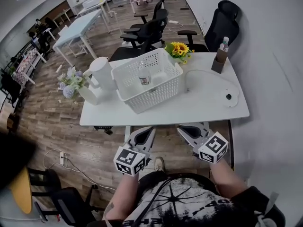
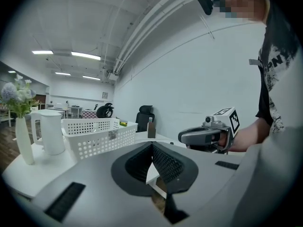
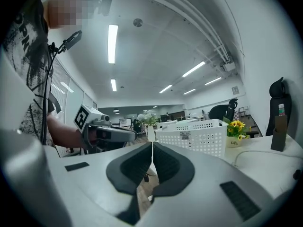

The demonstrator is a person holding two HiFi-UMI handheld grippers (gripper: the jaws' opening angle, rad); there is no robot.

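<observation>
The white table (image 1: 199,109) fills the middle of the head view, and on it, centre to upper left, the white basket (image 1: 152,97) is the biggest thing, standing upright with its perforated walls whole. Just beside it to the left stands a white pitcher (image 1: 102,72), and left of that a white vase (image 1: 87,94) of pale flowers. Behind the basket's right corner is a small pot of sunflowers (image 1: 180,48). At the table's upper right a brown holder (image 1: 218,60) stands, and a white cable runs to a round puck (image 1: 228,97) near the right edge. Inside the basket a small clear glass (image 1: 144,77) stands upright. As far as the pictures show, no handling has begun: everything sits on the table or in the basket, nothing is lifted and nothing is touched. Any reach, grip or move is yet to be made. The left gripper (image 1: 144,135) hangs at the lower middle of the head view, just short of the table's front edge and nearest the basket's front wall. In its own view its jaws meet at the tips, with only table edge and floor showing past them and nothing pinched. The right gripper (image 1: 190,132) hangs level beside it, lower right of centre, also off the table. Its own view shows its jaws (image 3: 152,148) pressed together to a thin seam and holding nothing
</observation>
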